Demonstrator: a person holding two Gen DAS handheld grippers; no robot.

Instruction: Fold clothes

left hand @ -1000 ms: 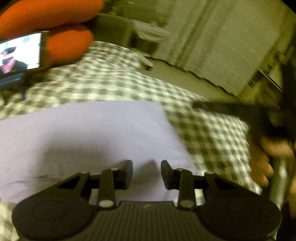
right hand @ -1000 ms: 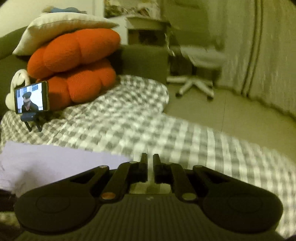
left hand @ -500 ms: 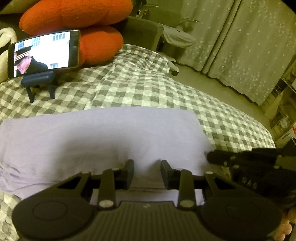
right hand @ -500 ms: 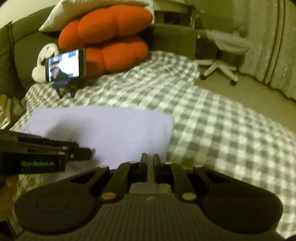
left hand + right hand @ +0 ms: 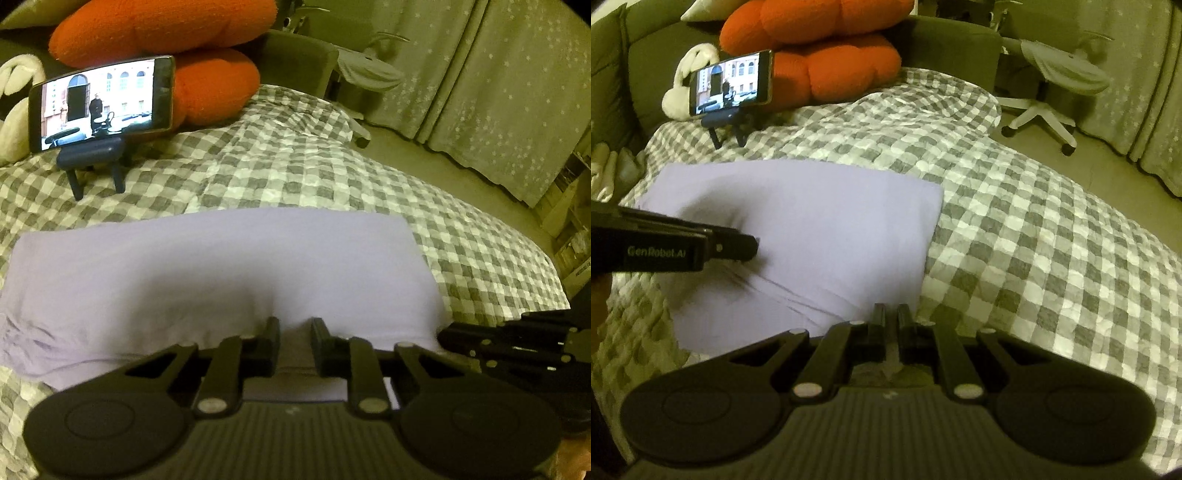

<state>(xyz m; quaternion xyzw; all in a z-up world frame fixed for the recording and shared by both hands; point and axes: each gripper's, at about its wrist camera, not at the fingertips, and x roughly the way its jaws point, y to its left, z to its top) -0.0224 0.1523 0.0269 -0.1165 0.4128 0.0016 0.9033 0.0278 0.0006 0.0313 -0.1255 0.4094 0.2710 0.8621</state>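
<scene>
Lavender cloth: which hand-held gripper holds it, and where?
Left hand-held gripper is closing on the near edge of the lavender cloth, fabric between its jaws. Right hand-held gripper at the right corner: hold cannot be told.

Beneath my work lies a grey-and-white checked quilted bedspread (image 5: 295, 173); at its far end a smartphone playing a video (image 5: 101, 101) sits on a small dark legged stand (image 5: 92, 155); behind it I see plump orange plush cushions (image 5: 827, 55); a white swivel office chair (image 5: 1049, 92) stands beside star-patterned grey curtains (image 5: 498, 85).
</scene>
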